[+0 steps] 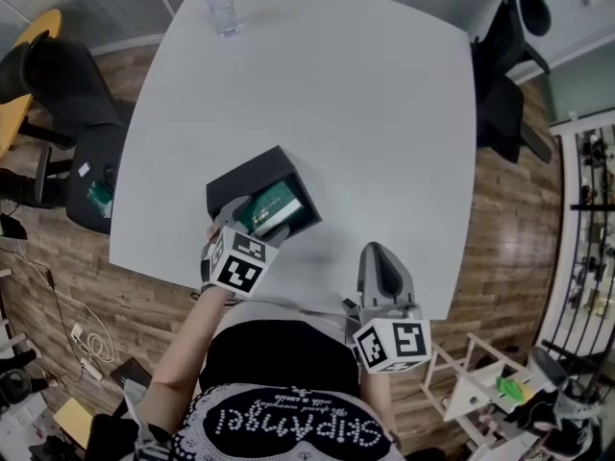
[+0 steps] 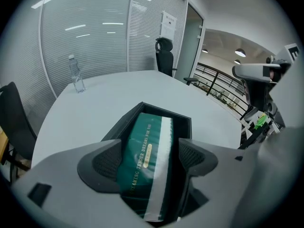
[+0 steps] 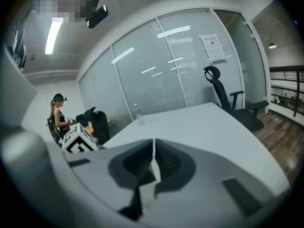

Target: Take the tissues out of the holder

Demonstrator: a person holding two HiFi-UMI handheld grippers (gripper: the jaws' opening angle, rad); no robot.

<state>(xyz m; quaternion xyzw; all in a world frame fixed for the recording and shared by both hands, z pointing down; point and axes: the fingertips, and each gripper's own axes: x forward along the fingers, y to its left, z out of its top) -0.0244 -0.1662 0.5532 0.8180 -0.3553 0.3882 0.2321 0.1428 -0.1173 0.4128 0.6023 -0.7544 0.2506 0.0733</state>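
Big pale grey table (image 1: 365, 113) with rounded corners, pretty much bare, sitting on a wood-plank floor (image 1: 500, 238). The black holder (image 1: 252, 185) sits near the person's edge, a bit left of centre, turned at an angle to the edge. The green tissues (image 2: 147, 132) are in it, lying lengthwise with a white strip down one side, and the near end pokes up over the holder's rim. The left gripper (image 2: 149, 151) has its jaws spread fairly wide with the pack between them, pads pressed against its two long sides. The right gripper (image 3: 153, 163) has nothing in it and its jaws are closed all the way. In the head view it sits at the near edge of the table, off to the right and well apart from the holder. A clear water bottle (image 1: 219, 4) stands upright at the far left corner. A black office chair (image 1: 514, 56) is at the far right side and more dark chairs (image 1: 67, 94) sit off the left side. The room has glass walls with blinds (image 2: 85, 37), strip lights reflecting in them, and a dark railing (image 2: 213, 87) out past the right side. In the right gripper view a person (image 3: 58, 115) is sitting in the background by the chairs.
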